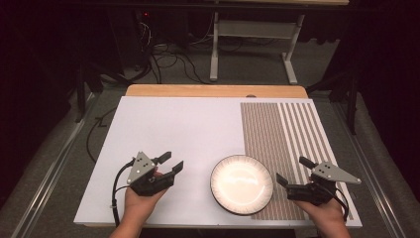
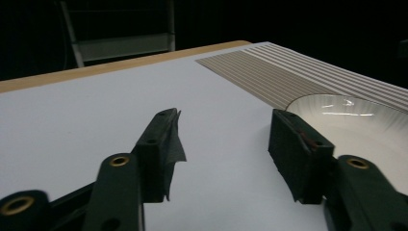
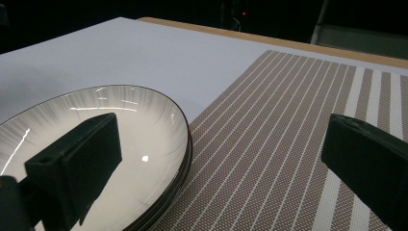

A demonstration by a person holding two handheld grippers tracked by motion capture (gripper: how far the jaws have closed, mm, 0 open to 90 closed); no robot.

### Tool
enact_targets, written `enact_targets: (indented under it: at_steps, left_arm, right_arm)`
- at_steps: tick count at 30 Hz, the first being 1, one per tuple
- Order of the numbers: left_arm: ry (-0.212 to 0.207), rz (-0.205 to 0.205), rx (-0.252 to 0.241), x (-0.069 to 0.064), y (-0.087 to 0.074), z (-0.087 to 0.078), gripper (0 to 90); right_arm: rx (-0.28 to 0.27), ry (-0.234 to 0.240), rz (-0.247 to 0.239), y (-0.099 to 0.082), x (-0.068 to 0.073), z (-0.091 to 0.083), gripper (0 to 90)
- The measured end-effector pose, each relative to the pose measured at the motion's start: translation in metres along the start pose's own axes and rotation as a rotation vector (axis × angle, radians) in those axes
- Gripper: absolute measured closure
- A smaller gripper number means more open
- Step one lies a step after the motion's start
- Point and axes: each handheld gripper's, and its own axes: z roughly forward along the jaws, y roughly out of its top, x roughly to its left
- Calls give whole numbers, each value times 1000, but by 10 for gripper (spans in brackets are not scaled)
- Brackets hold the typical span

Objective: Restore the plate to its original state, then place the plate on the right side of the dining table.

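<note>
The desk [image 1: 178,124] is the biggest thing here, a white top that lies under both hand-held grippers and runs on ahead of them to a wooden edge. On it, under the right hand-held gripper [image 1: 293,172] and stretching forward from it, is a striped placemat [image 1: 287,129] — fine brown lines on its inner half, broader bands on its outer half.

The plate [image 1: 241,184] sits between the two hand-held grippers, round, white with a dark rim, flat on the desk and lapping partly onto the placemat's inner edge. It is just beside the right hand-held gripper, on that tool's inner side, and a little farther from the left hand-held gripper [image 1: 171,162], which is off to the plate's other side over bare white desk.

In the left gripper view the left hand-held gripper [image 2: 223,144] has its jaws spread, nothing between them but the desk surface; the plate [image 2: 365,125] shows just past the right-hand jaw in that view. In the right gripper view the right hand-held gripper [image 3: 226,159] also stands wide apart and holds nothing — one jaw is in front of the plate [image 3: 144,125], the other over the placemat [image 3: 288,106].
</note>
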Motion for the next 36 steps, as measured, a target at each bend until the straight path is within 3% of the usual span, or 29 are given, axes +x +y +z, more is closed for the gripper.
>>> enact_targets:
  at_steps: [3,4,9,12,16,20,23,27,33,36]
  left_arm:
    - [10,0,-3,4,0,-4,370]
    - [31,0,-1,8,1,-7,336]
    - [48,29,9,14,-1,-11,270]
    - [62,9,18,20,-1,-14,152]
    - [73,23,27,24,-2,-16,0]
    - [69,9,18,25,-3,-15,0]
    - [75,25,21,23,-2,-15,0]
    - [75,37,19,21,-2,-17,0]
    - [79,29,14,20,-2,-17,0]
    - [77,34,13,19,-2,-18,0]
  right_arm:
    - [-3,1,0,0,0,0,12]
    - [-2,-1,0,0,0,0,12]
    - [-1,2,0,1,0,0,12]
    - [1,2,1,0,0,1,12]
    - [-6,-6,-2,4,1,1,12]
    - [-1,-8,-22,5,2,0,12]
    - [-7,-14,-22,3,1,-2,26]
    - [14,11,-27,7,1,-4,144]
    - [27,46,-46,6,3,-2,166]
    - [35,25,-42,6,3,-2,205]
